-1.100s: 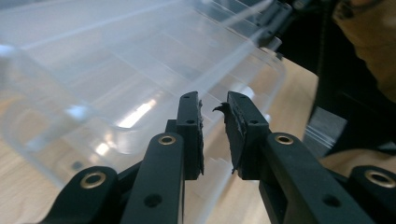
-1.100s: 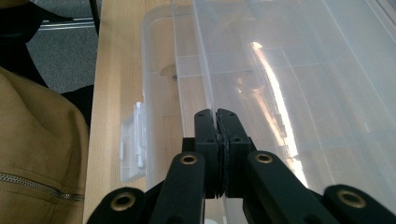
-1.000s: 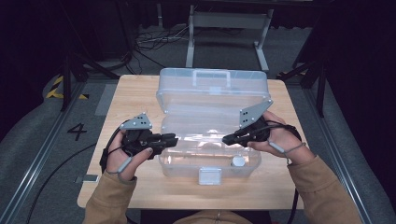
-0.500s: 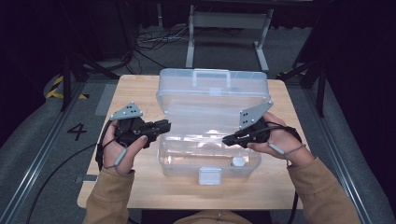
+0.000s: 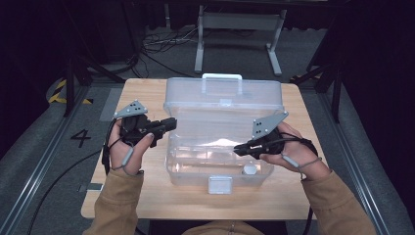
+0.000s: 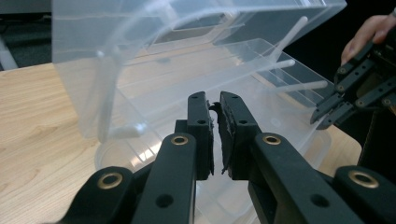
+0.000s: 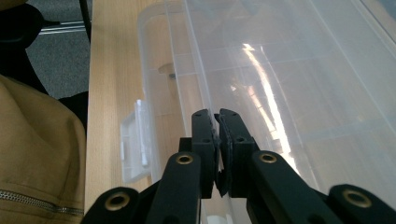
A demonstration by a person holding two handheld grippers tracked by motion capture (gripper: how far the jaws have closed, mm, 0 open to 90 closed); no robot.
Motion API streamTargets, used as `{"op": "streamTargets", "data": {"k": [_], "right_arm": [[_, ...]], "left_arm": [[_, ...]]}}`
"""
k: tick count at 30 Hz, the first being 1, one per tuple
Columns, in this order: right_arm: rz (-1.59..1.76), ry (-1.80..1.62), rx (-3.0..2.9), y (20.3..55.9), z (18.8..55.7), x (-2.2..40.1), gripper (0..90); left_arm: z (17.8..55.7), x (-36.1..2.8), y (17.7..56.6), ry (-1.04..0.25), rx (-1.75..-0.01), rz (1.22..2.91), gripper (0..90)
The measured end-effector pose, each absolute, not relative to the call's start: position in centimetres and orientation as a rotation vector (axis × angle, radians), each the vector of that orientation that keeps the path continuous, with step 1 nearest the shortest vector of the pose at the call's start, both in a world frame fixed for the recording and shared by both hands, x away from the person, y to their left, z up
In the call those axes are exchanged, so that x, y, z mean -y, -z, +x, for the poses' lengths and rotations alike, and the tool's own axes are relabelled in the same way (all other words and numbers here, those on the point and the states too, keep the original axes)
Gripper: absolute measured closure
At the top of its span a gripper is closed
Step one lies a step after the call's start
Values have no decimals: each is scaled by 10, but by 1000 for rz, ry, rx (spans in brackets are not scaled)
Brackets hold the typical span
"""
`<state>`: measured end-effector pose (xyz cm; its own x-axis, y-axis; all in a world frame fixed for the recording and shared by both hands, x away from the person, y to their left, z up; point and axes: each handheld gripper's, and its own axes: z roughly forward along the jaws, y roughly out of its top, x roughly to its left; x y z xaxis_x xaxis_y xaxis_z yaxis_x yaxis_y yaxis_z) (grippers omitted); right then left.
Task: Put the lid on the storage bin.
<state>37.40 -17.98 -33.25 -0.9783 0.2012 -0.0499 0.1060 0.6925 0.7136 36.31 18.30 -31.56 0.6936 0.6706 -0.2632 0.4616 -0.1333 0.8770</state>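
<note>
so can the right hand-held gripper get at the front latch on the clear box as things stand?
Probably yes. The right hand-held gripper sits over the open box, jaws shut and empty, and the latch hangs on the front wall just below, with nothing between them.

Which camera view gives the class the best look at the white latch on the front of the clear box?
The right gripper view: the latch is close and sharp on the box front wall. The high view shows the latch whole but small, at the box's near edge. In the left gripper view I cannot make it out.
</note>
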Motion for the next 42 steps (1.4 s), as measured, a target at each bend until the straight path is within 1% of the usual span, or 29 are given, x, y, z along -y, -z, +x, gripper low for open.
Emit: {"op": "streamTargets", "data": {"k": [5,6,8,19,23,33,42], "right_arm": [[275,-1174,-2779,334,371,184,836],[282,-1191,-2780,333,370,185,835],[278,-1211,-2776,332,368,186,836],[339,-1318,-2693,328,361,207,862],[398,-1411,-2616,326,359,221,895],[584,-1612,-2466,336,357,246,899],[712,-1642,-2406,338,354,267,900]], "left_arm": [[363,-186,315,-236,-914,1766,861],[363,-186,315,-236,-914,1766,880],[363,-187,315,-212,-917,1795,887],[361,-189,314,-213,-912,1807,885],[360,-189,314,-212,-910,1819,885],[359,-189,316,-218,-904,1861,872],[356,-188,317,-208,-895,1903,870]]}}
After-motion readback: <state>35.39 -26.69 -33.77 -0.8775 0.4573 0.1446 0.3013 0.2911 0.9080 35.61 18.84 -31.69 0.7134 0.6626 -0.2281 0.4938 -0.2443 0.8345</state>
